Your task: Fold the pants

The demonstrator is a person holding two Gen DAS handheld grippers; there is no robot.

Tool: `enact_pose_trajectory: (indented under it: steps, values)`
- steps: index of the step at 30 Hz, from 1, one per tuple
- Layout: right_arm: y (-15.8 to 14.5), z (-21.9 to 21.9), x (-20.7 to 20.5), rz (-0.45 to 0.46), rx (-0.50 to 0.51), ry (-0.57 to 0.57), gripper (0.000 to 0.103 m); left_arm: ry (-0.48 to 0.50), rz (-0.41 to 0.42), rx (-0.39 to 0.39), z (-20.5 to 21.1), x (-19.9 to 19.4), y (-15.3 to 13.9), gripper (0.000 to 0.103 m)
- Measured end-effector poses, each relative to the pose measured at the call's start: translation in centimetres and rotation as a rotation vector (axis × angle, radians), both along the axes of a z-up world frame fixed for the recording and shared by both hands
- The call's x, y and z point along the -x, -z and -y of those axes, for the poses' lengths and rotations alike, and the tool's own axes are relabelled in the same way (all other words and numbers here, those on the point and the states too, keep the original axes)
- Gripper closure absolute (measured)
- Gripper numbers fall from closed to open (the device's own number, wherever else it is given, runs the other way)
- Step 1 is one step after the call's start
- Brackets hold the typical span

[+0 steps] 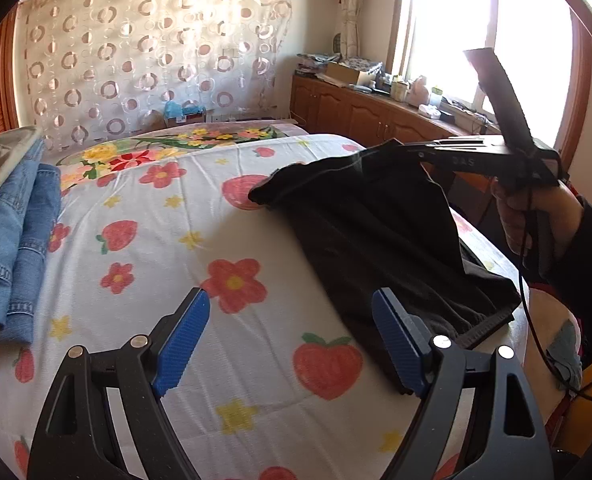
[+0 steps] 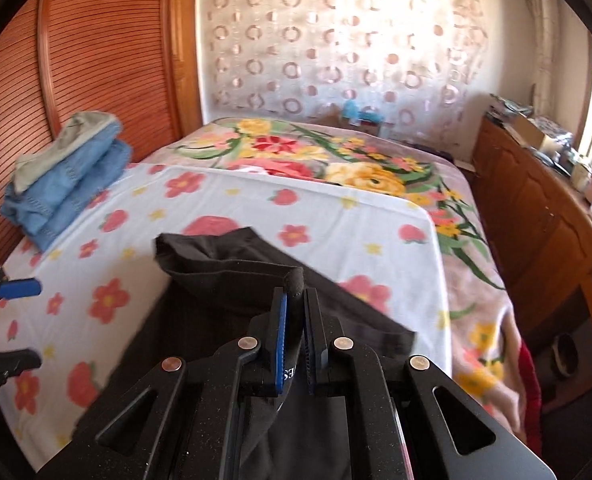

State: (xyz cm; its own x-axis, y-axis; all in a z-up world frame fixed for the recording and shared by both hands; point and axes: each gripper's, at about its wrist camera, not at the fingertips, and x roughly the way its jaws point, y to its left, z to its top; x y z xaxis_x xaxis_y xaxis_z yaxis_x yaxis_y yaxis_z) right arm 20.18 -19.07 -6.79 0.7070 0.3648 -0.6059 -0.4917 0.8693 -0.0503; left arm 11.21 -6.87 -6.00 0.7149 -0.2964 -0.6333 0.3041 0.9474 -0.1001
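Observation:
Black pants (image 1: 376, 236) lie on the right part of the strawberry-print sheet (image 1: 144, 216). One edge of them is lifted off the bed. My right gripper (image 1: 406, 150), held by a hand (image 1: 536, 216), is shut on that raised edge. In the right wrist view its jaws (image 2: 296, 300) pinch a rolled fold of the black pants (image 2: 224, 272), with the cloth hanging under the gripper. My left gripper (image 1: 292, 340) is open over the sheet with nothing between its blue pads (image 1: 184, 340). Its right finger reaches the near edge of the pants. It shows at the left edge of the right wrist view (image 2: 20, 324).
Folded blue jeans (image 1: 12, 240) are stacked at the bed's left side (image 2: 68, 188) by a wooden headboard (image 2: 96, 60). A floral blanket (image 2: 336, 160) covers the far part of the bed. A wooden cabinet (image 1: 376, 116) with clutter runs under the window on the right.

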Motion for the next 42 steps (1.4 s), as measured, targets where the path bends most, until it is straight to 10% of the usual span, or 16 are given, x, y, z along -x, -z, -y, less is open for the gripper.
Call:
enact_pose_trajectory:
  steps: [15, 23, 31, 36, 42]
  values:
    - [0.7, 1.1, -1.7, -0.014, -0.020, 0.173, 0.090, 0.018, -0.072, -0.035, 1.6, -0.8, 2.7, 0.019]
    - [1.8, 1.7, -1.8, -0.070, -0.047, 0.181, 0.067, 0.021, -0.100, -0.042, 1.9, -0.8, 3.4, 0.019]
    - [3.6, 1.5, -3.2, -0.151, -0.011, 0.194, 0.068, 0.024, -0.137, -0.062, 2.2, -1.2, 4.0, 0.019]
    - [2.8, 1.2, -4.1, -0.136, 0.002, 0.190, 0.094, 0.025, -0.134, -0.083, 2.4, -1.2, 4.1, 0.019]
    - [1.7, 0.6, -3.6, -0.046, 0.018, 0.185, 0.096, 0.024, -0.133, -0.083, 2.5, -1.1, 4.2, 0.019]
